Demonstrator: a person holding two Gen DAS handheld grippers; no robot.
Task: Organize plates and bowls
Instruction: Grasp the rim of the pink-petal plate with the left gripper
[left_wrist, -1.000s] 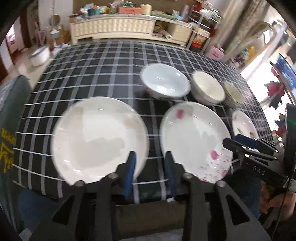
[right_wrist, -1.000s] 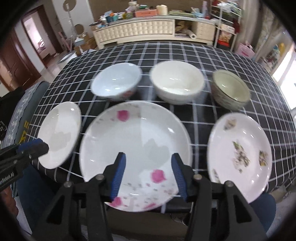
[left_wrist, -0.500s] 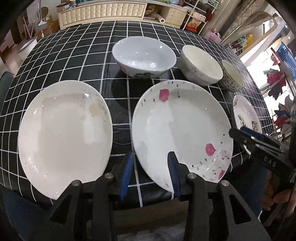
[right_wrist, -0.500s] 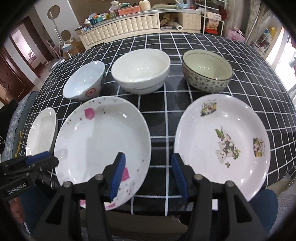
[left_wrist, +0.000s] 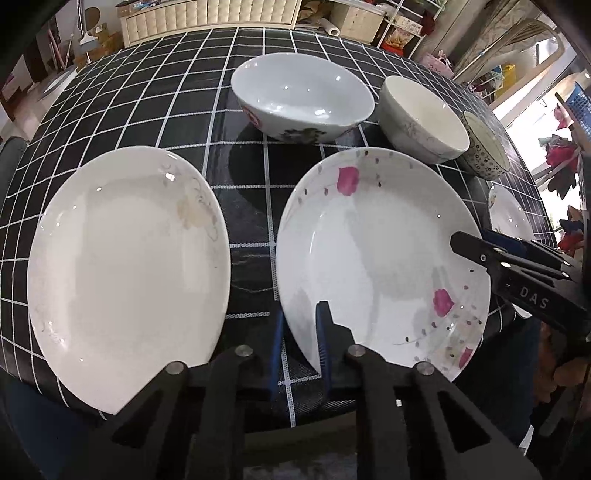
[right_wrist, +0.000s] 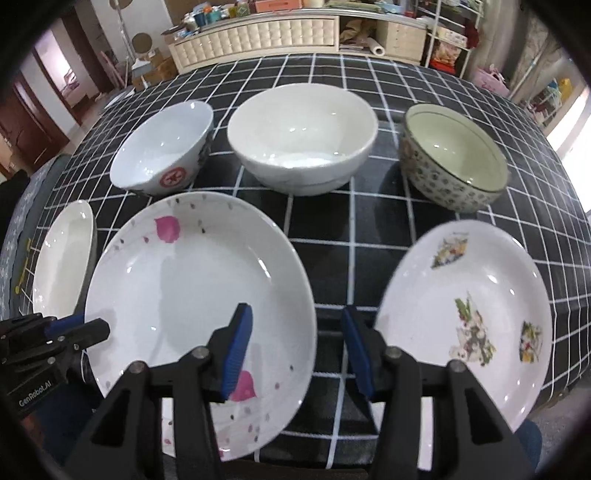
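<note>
White porcelain fills the near half of the tabletop, which is covered with a black checked cloth. Three plates lie in the front row and three bowls stand behind them.

What changed in the last second: the left tongs moved from the plain white plate over to the pink-flower plate, and their blue pads went from well apart to a narrow gap that straddles this plate's near-left rim. One pad is over the plate, the other just outside it. I cannot tell if the pads already press the rim, so they are closing but the grasp is not confirmed. The plate appears to lie flat on the cloth.

The right tongs slid to the right and are released, with the jaws wide apart. They hover over the dark gap between the pink-flower plate and the plate with printed pictures, and hold nothing.

For the task this means, in my judgement, that stacking is only starting: the left side has chosen the pink-flower plate as the first piece to lift. The red-star bowl, the plain white bowl and the patterned bowl are untouched, each standing apart from the others.
</note>
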